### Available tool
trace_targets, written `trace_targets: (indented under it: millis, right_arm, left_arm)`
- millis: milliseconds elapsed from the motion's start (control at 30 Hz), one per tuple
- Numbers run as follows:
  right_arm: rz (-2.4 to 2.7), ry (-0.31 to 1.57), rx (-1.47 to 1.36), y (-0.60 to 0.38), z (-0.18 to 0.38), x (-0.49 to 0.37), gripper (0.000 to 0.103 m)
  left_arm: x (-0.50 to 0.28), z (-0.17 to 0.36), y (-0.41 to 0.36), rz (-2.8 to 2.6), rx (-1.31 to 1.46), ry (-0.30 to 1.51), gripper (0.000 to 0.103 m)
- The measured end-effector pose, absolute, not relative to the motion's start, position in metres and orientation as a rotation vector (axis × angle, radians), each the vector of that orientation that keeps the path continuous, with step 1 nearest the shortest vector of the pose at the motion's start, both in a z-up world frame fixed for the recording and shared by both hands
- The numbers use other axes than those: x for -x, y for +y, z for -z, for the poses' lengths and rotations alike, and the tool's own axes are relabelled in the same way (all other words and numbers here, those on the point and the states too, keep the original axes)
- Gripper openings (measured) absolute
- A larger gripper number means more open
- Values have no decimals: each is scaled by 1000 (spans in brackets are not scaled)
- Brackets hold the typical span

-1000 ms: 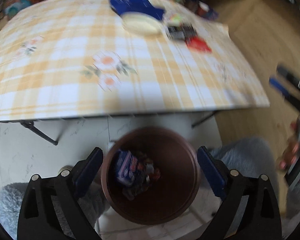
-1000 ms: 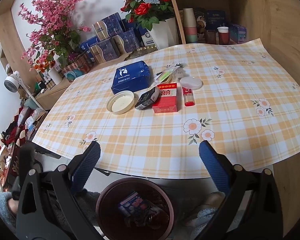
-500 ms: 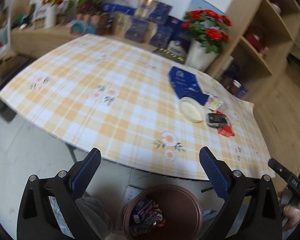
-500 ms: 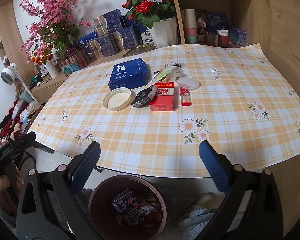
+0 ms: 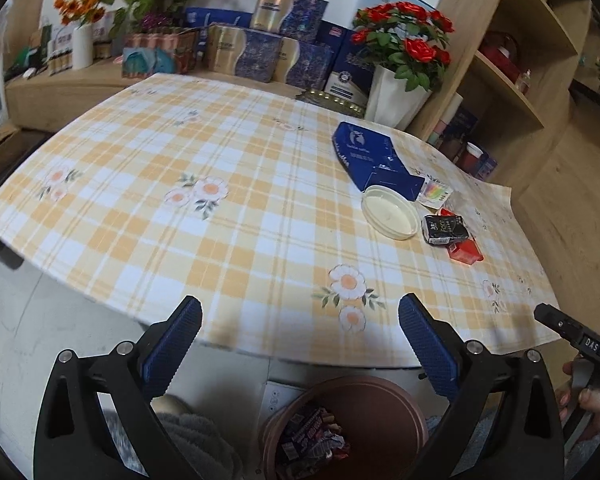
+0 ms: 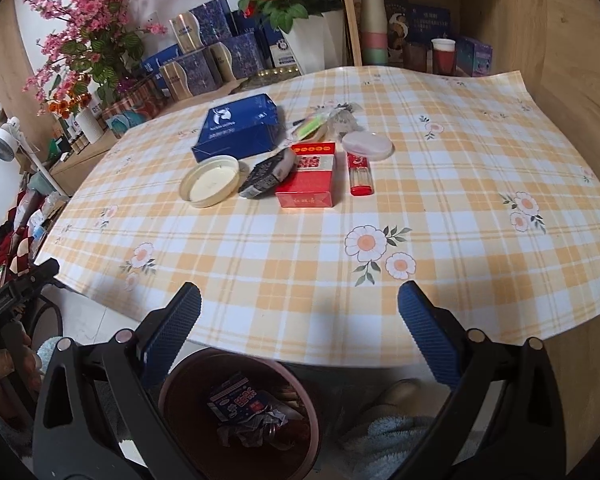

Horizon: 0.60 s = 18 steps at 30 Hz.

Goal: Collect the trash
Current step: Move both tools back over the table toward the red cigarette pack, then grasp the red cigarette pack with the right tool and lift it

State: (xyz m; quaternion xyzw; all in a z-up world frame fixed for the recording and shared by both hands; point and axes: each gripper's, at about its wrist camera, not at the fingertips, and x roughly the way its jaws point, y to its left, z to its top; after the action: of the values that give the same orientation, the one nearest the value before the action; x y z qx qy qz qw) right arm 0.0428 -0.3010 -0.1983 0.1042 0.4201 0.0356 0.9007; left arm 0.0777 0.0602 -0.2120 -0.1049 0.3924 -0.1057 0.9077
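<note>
Right wrist view shows a brown bin [image 6: 236, 412] on the floor, just under the near table [image 6: 380, 288] edge. Crumpled wrappers [image 6: 252, 412] lie in the bin. On the table sit a blue box [image 6: 238, 128], a round lid [image 6: 211, 181], a black packet [image 6: 266, 174], a red box [image 6: 310, 174], a red lighter [image 6: 360, 172] and a clear lid [image 6: 367, 145], all close together and well back from the edge.

The right claw [image 6: 300, 312] is spread wide and holds nothing. The left claw [image 5: 300, 320] is spread wide too, and empty.

A second ago the left claw was low over the bin. Now it is up, looking across the table. The right claw has hardly moved.

The near half of the cloth is bare, with lots of room.
</note>
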Motion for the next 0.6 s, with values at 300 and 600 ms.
trace_targets:
  millis: [300,600]
  right_arm:
    - [-45,878,-167,-310,213,-96,97]
    - [-74,932,-104,-297,242,-156,85]
  left_arm:
    - [-124,206,34,251,189,792,96]
    - [-133,220,20,270,196,825,96]
